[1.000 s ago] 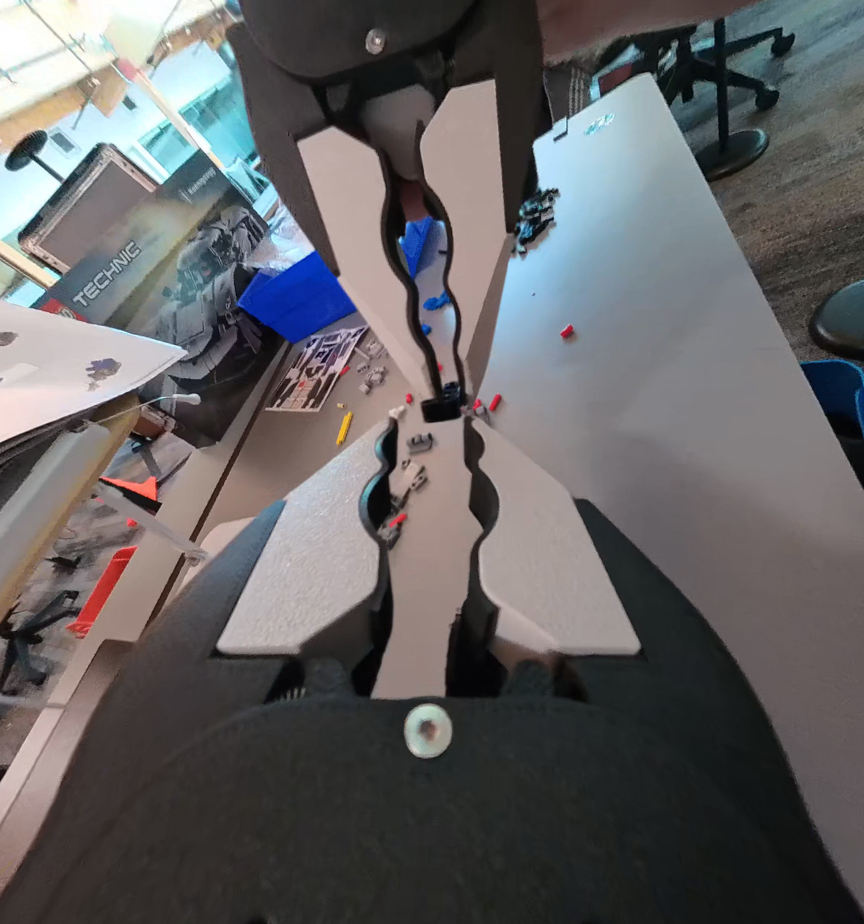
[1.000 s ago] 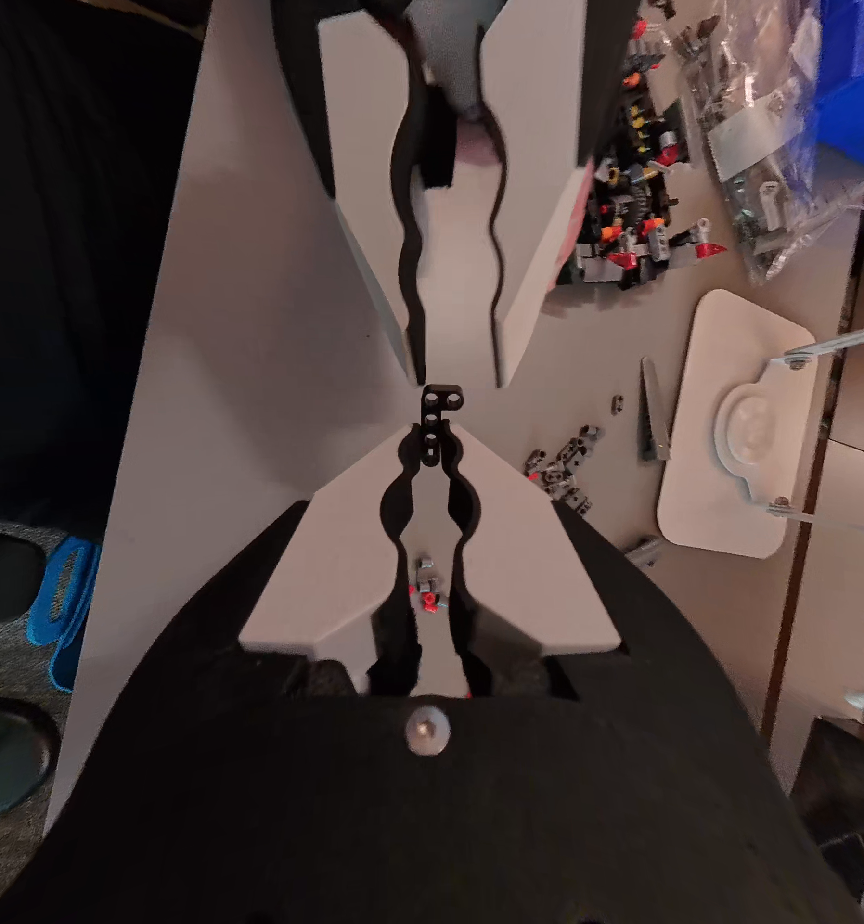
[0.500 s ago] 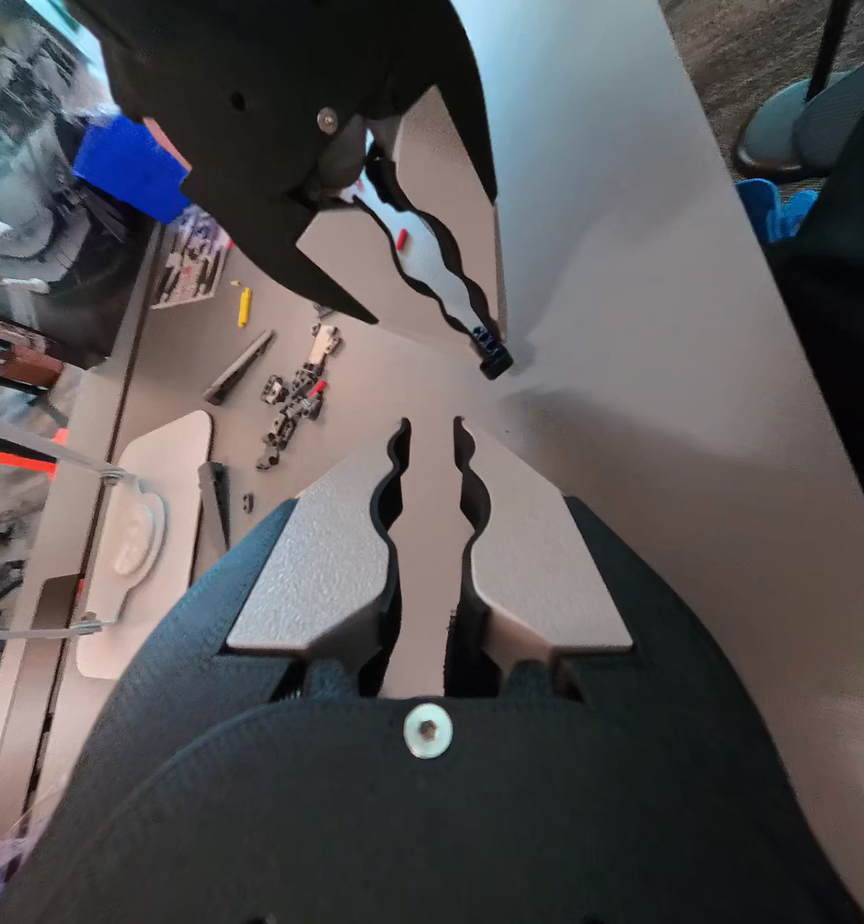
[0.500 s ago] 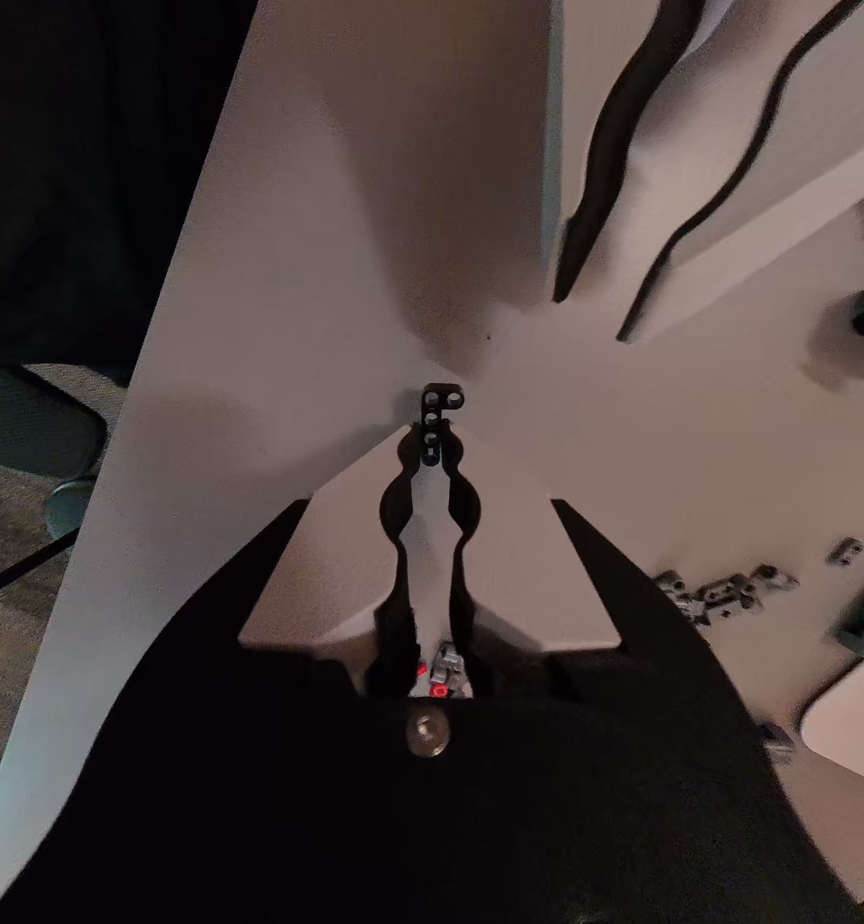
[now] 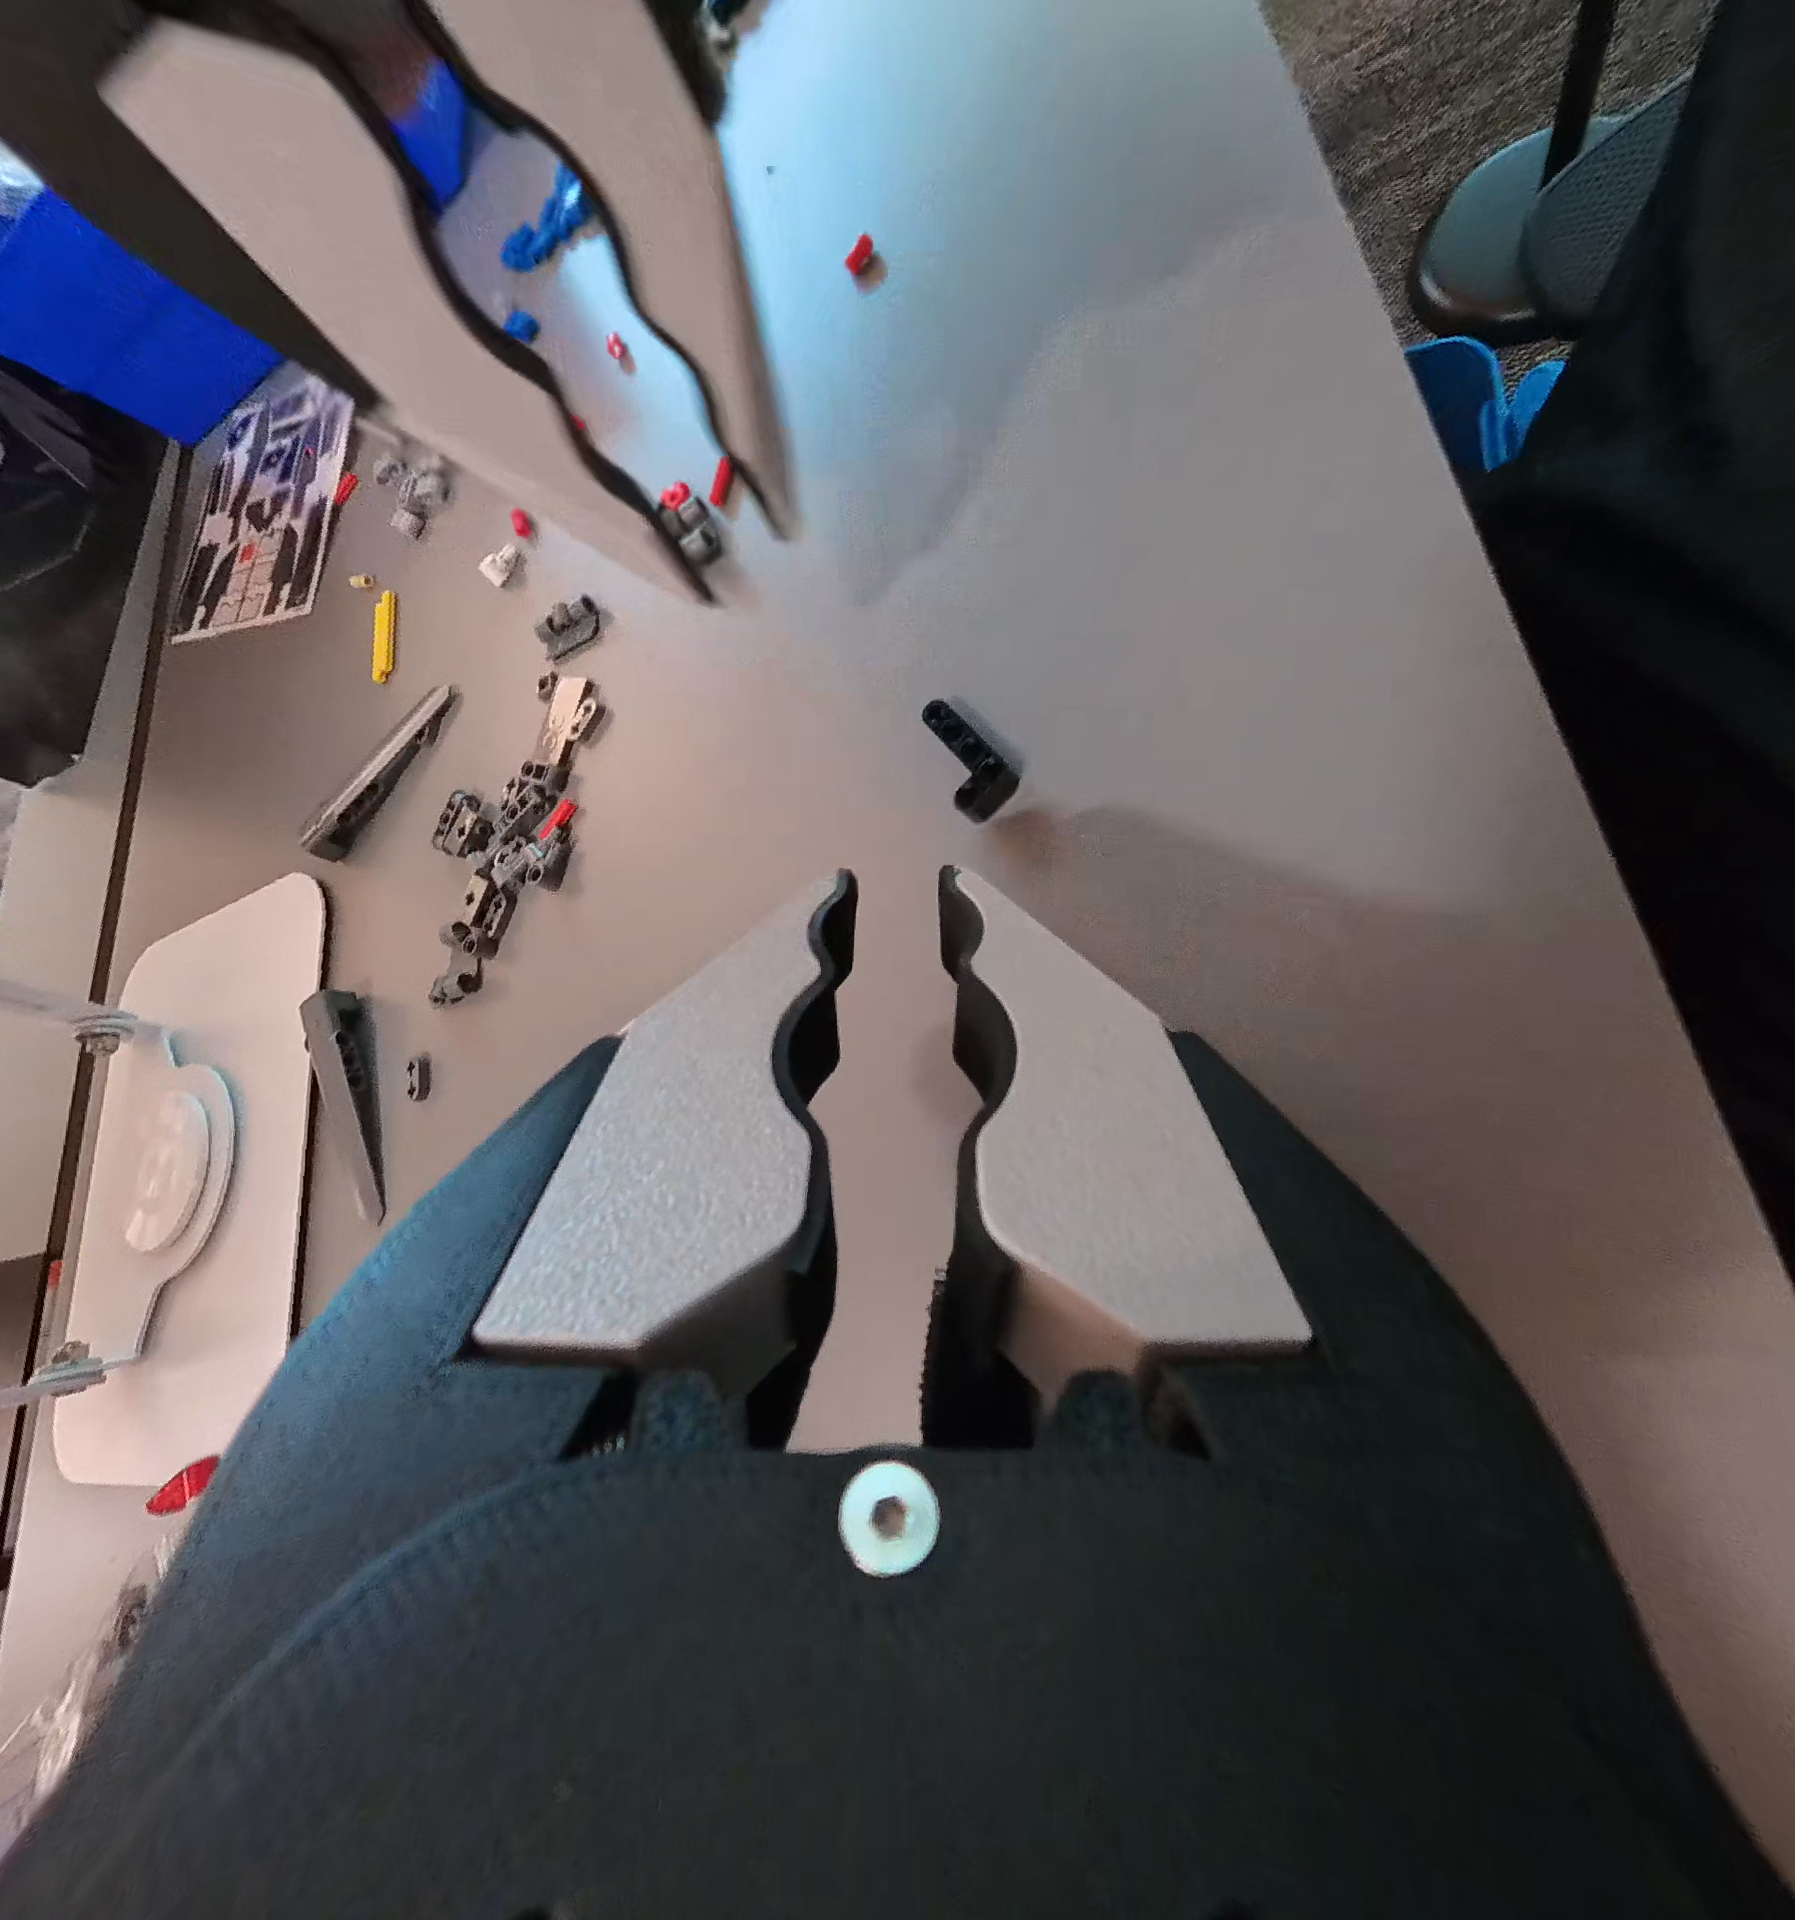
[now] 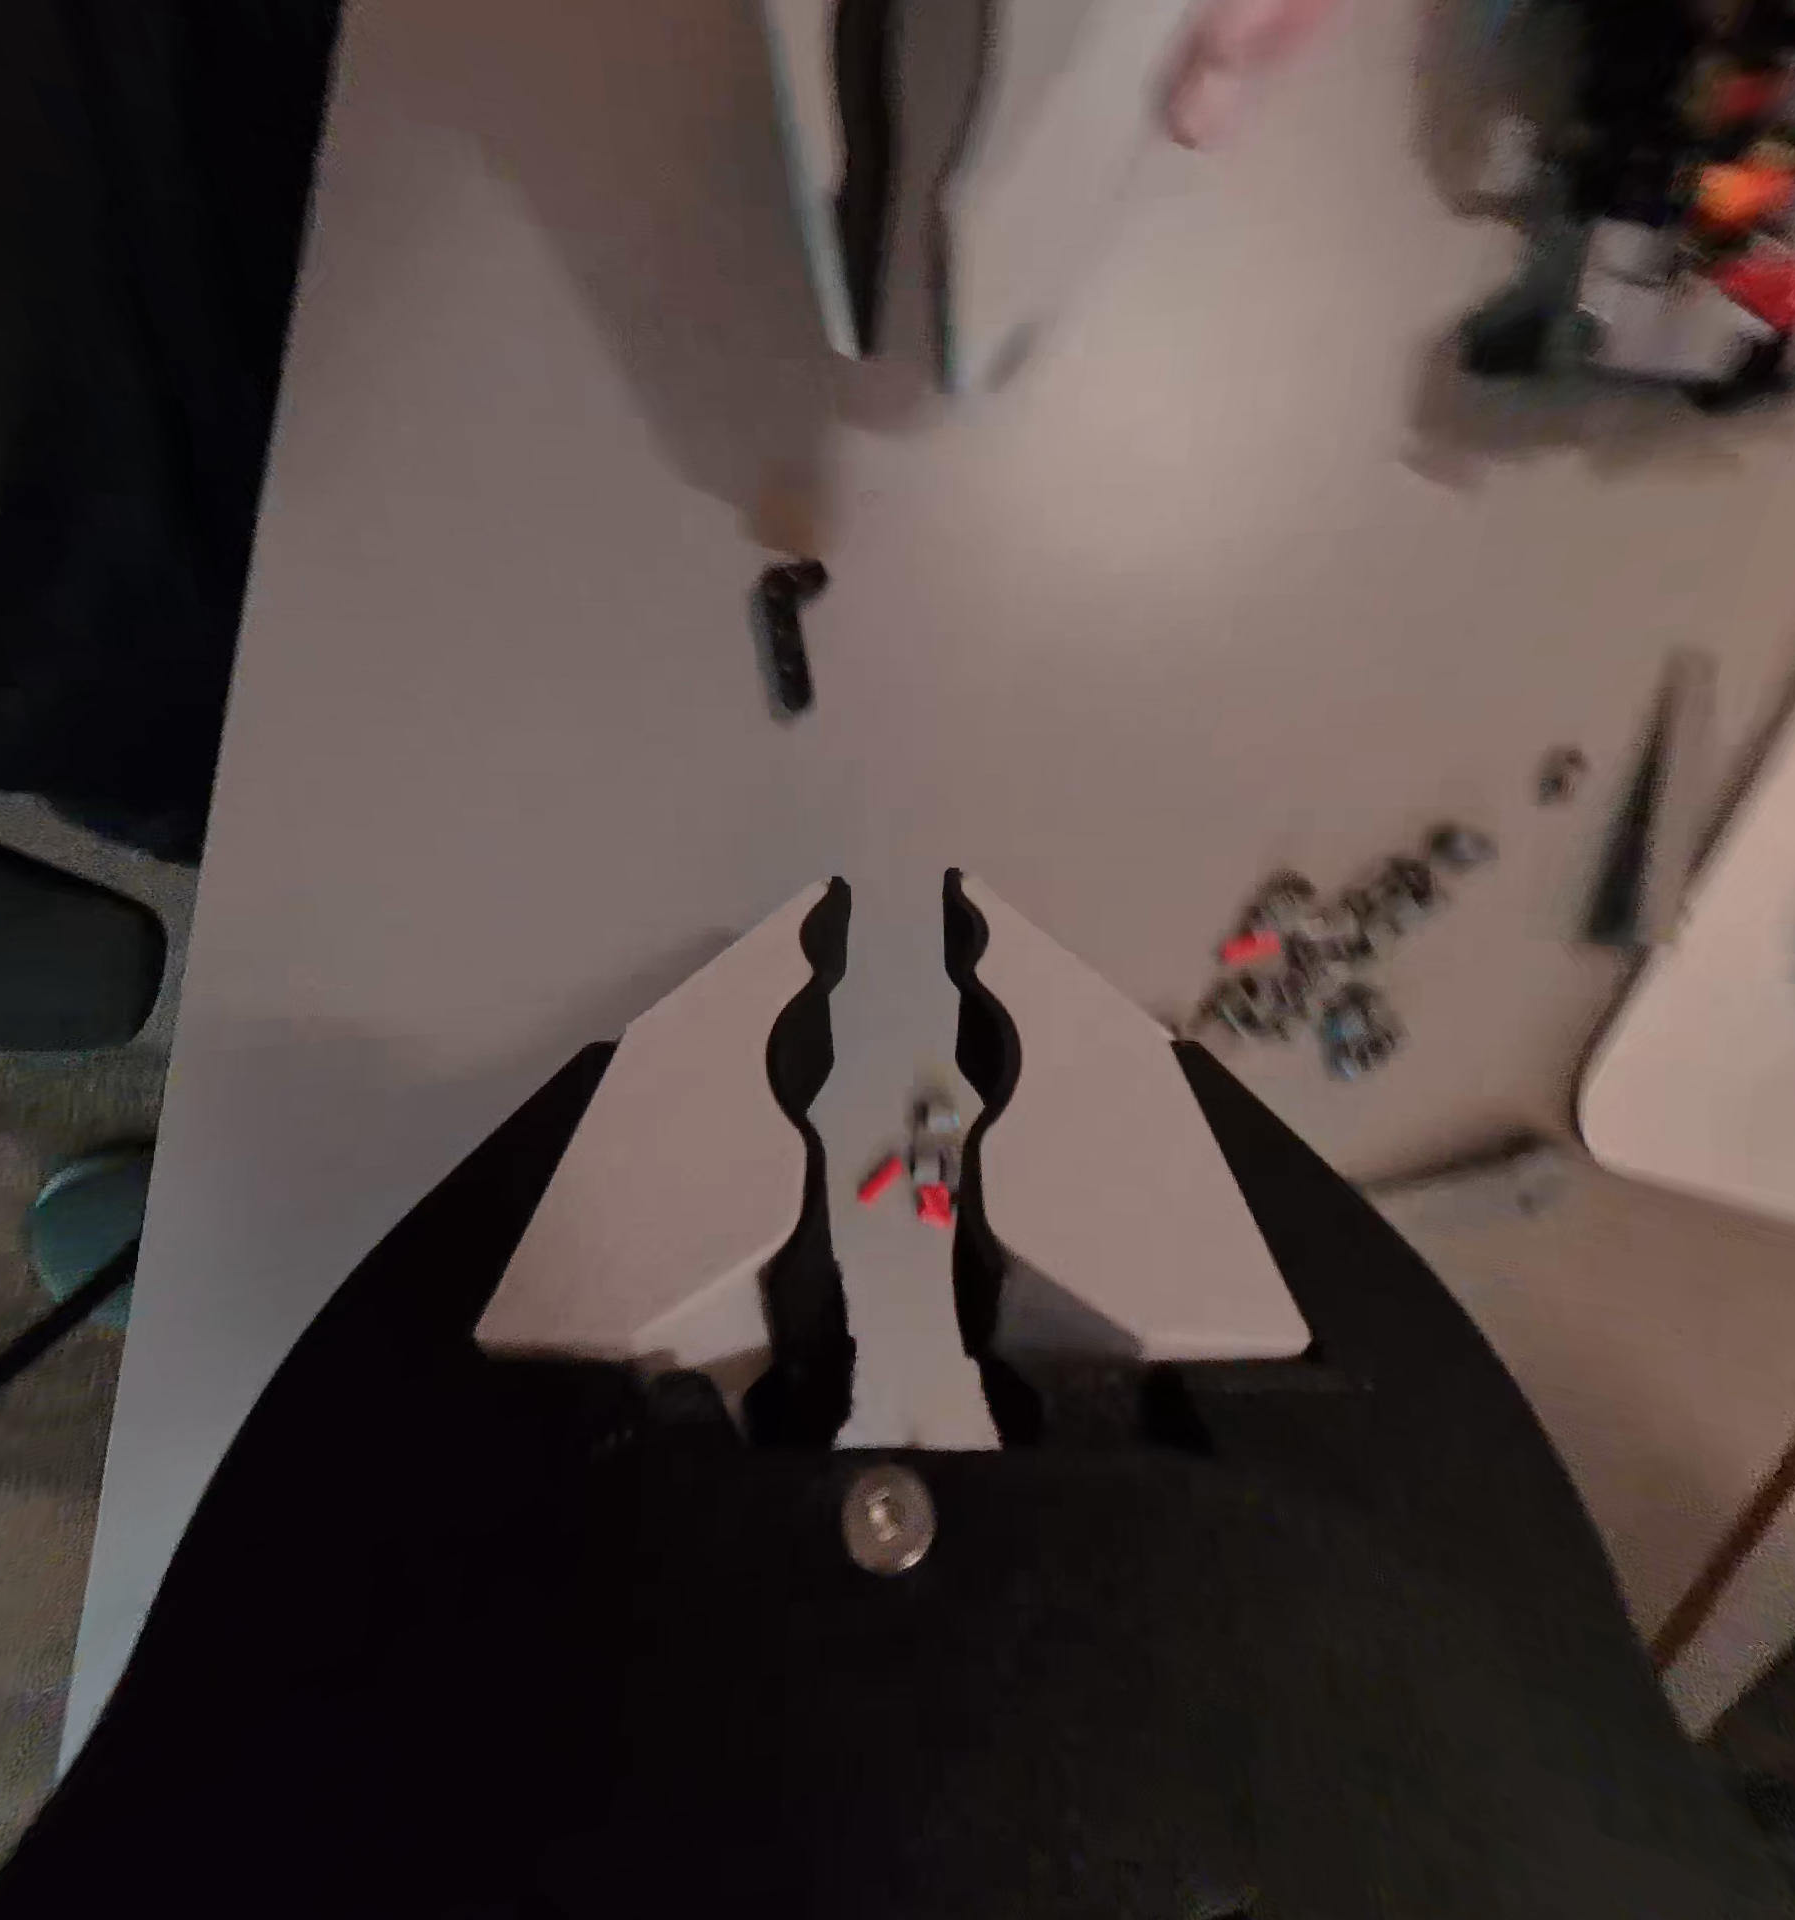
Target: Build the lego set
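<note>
Both tongs, left (image 5: pixel 895 883) and right (image 6: pixel 895 888), parted and bare; black L-shaped brick (image 5: pixel 971 756) loose on counter (image 5: pixel 1132 520) between them.

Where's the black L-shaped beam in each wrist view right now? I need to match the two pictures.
Left wrist view: black L-shaped beam lies on the table, just beyond and right of the open left gripper.
Right wrist view: blurred, beyond and left of the open right gripper, at.
Shared landmark: the grey brick cluster with a red pin.
</note>
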The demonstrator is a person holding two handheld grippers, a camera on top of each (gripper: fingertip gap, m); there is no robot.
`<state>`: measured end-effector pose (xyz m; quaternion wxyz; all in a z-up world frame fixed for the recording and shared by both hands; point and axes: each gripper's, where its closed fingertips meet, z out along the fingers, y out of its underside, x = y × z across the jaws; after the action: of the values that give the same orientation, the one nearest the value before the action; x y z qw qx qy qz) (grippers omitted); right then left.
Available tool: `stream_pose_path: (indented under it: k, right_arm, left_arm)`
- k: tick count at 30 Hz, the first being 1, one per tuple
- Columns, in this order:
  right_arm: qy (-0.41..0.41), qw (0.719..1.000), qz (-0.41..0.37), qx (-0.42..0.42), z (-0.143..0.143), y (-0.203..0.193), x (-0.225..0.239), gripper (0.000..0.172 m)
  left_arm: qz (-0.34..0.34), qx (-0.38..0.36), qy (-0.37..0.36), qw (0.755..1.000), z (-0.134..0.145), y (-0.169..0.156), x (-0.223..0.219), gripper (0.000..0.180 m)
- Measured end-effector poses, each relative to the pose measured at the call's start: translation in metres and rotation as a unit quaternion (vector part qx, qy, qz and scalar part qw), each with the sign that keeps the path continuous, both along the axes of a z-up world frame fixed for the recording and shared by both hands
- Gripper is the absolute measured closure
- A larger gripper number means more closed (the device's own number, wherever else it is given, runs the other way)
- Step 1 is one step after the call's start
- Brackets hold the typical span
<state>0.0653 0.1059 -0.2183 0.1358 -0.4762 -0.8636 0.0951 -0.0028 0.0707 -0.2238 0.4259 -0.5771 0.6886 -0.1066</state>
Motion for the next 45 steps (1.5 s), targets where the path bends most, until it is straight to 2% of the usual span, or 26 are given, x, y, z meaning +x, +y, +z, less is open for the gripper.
stream_pose_path:
  k: [4,8,12,16,22,24,27,34,40,45]
  right_arm:
    - [0.069,0.989,-0.122,0.039,0.031,0.048,0.027,0.156]
    - [0.09,0.97,-0.221,0.055,0.032,0.092,0.048,0.151]
    - [0.088,0.95,-0.286,0.085,0.035,0.133,0.073,0.151]
    - [0.089,0.929,-0.349,0.089,0.047,0.167,0.122,0.149]
    - [0.089,0.897,-0.424,0.084,0.061,0.185,0.203,0.153]
    - [0.088,0.886,-0.451,0.064,0.055,0.187,0.217,0.154]
    - [0.071,0.872,-0.484,0.028,0.03,0.192,0.224,0.152]
    - [0.054,0.845,-0.532,-0.013,-0.024,0.217,0.217,0.151]
    - [0.028,0.831,-0.555,-0.025,-0.047,0.227,0.219,0.152]
    - [0.051,0.827,-0.558,-0.049,-0.05,0.226,0.215,0.171]
  left_arm:
    - [-0.006,0.028,0.003,1.0,-0.002,0.0,0.007,0.167]
    - [-0.006,0.057,0.013,0.998,-0.008,0.002,0.013,0.167]
    - [0.007,0.073,0.003,0.997,-0.006,0.007,0.012,0.168]
    - [0.028,0.087,-0.002,0.996,-0.005,0.017,0.006,0.169]
    - [0.048,0.098,-0.001,0.994,-0.006,0.027,0.003,0.171]
    - [0.051,0.101,-0.002,0.994,-0.007,0.029,0.004,0.172]
    - [0.056,0.091,-0.01,0.994,-0.008,0.032,0.007,0.173]
    - [0.072,0.085,-0.011,0.994,-0.014,0.041,0.007,0.173]
    - [0.079,0.072,-0.015,0.994,-0.017,0.046,0.006,0.174]
    - [0.076,0.058,-0.015,0.995,-0.023,0.046,0.007,0.174]
